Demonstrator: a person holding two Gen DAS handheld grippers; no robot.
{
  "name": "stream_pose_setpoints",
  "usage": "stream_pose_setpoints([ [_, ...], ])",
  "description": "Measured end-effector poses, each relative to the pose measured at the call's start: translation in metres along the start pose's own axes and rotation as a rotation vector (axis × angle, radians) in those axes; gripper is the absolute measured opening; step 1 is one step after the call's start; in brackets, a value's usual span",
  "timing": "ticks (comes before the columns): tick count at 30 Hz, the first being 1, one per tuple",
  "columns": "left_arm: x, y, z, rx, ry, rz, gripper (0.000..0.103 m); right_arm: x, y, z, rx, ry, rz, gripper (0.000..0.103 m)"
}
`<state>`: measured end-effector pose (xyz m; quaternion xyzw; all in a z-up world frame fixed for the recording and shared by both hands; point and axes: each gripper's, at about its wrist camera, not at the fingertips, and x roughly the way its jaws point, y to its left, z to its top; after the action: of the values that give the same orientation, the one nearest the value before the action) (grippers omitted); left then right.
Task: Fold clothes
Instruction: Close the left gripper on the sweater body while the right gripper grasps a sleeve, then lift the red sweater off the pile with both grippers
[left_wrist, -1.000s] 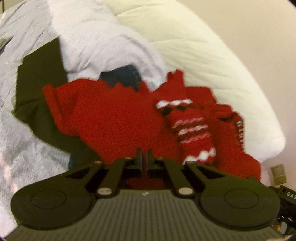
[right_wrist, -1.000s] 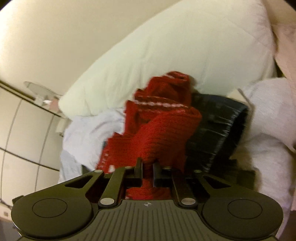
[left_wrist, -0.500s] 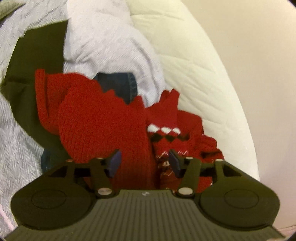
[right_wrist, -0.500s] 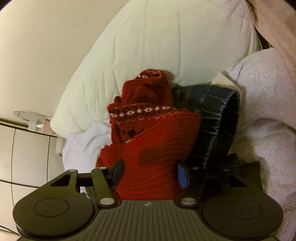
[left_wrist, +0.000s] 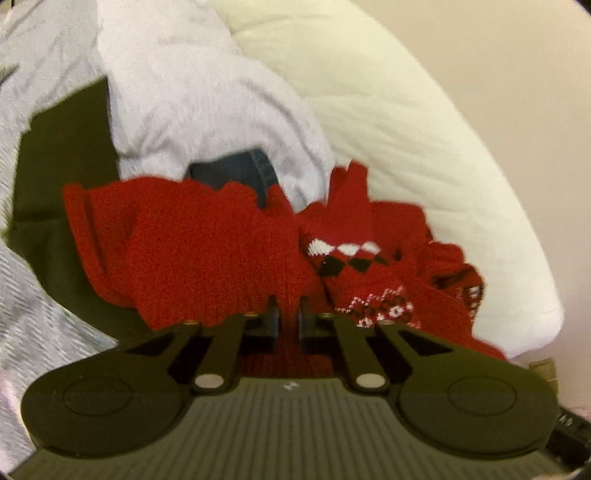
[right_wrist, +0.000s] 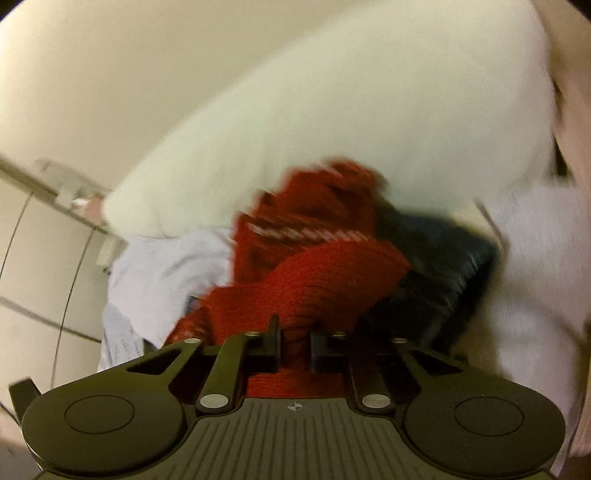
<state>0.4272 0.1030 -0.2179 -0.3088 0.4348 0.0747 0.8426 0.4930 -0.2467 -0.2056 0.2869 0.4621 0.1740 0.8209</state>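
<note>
Red sweater between both hand-held grippers' jaws.

Looking forward along each gripper's fingers, very close to the bedding. Sharing the red sweater mid-frame and the cream pillow above.

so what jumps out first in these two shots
The red knit sweater fills the middle of both views, its white and black diamond band to the right in the left wrist view. Both the left gripper and right gripper have jaws closed on its fabric. Behind it lies a big cream pillow.
</note>
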Motion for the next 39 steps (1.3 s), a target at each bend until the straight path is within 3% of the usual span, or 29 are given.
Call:
stream_pose_setpoints([
  [8, -0.121, 0.029, -0.008, -0.065, -0.216, -0.067, 0.005, -0.057, 0.096, 0.003, -0.192, -0.153, 0.236, 0.011],
  [15, -0.289, 0.089, -0.059, -0.12, -0.546, -0.042, 0.005, -0.114, 0.207, -0.022, -0.342, -0.227, 0.526, 0.011],
  [18, -0.378, 0.12, -0.093, -0.131, -0.706, 0.006, 0.005, -0.132, 0.262, -0.053, -0.382, -0.183, 0.68, 0.011],
  [24, -0.557, 0.168, -0.173, -0.101, -0.955, 0.21, 0.005, -0.142, 0.383, -0.157, -0.419, 0.01, 0.925, 0.011],
  [28, -0.675, 0.188, -0.234, -0.042, -1.116, 0.363, 0.005, -0.15, 0.471, -0.234, -0.375, 0.123, 1.098, 0.011],
  [33, -0.665, 0.215, -0.312, -0.184, -0.949, 0.424, 0.005, -0.185, 0.57, -0.325, -0.291, 0.234, 1.337, 0.011],
  [35, -0.66, 0.226, -0.343, -0.243, -0.877, 0.446, 0.007, -0.189, 0.586, -0.354, -0.292, 0.277, 1.327, 0.011],
  [37, -0.654, 0.237, -0.374, -0.301, -0.804, 0.467, 0.013, -0.188, 0.588, -0.38, -0.333, 0.334, 1.223, 0.014],
  [38, -0.651, 0.242, -0.39, -0.329, -0.767, 0.477, 0.014, -0.184, 0.582, -0.396, -0.375, 0.369, 1.13, 0.021],
  [39, -0.649, 0.248, -0.405, -0.358, -0.73, 0.487, 0.015, -0.177, 0.571, -0.41, -0.421, 0.414, 1.045, 0.035],
])
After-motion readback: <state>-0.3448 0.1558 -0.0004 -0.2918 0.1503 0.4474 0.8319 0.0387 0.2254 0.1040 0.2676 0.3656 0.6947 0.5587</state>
